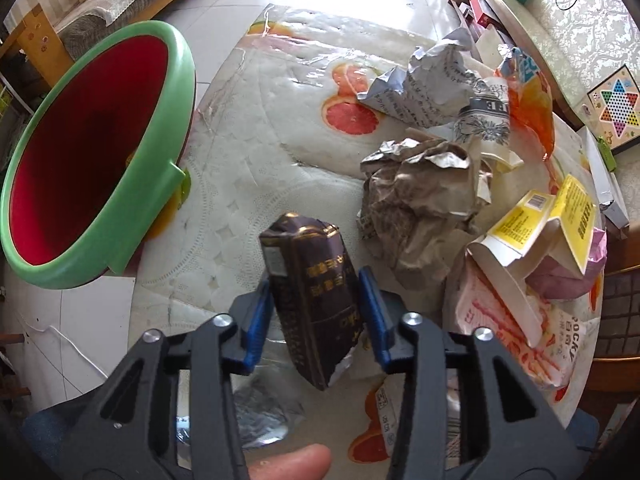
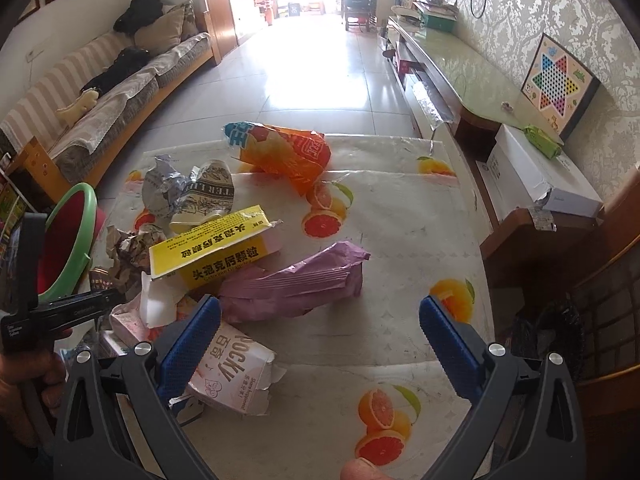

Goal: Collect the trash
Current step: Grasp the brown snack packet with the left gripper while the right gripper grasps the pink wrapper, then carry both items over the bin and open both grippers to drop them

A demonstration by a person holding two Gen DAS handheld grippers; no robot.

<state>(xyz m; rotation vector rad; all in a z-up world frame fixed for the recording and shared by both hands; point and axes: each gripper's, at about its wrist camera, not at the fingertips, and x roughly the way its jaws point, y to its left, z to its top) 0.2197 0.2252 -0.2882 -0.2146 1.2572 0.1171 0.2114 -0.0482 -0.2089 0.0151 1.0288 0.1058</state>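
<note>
Clamped in the left gripper [image 1: 316,300] above the table, 1 dark brown foil packet [image 1: 316,292] is headed for the green-rimmed red bin [image 1: 96,152], right gripper [image 2: 320,336] wide open and empty, loads of wrappers left.

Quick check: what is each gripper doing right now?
Left gripper: shut on the dark brown packet.
Right gripper: open, holding nothing.

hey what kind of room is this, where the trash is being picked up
Most likely a home living room: a long cushioned sofa along one wall, a low TV-style cabinet along the patterned wallpaper opposite, and a table with a fruit-print cover between them.
</note>
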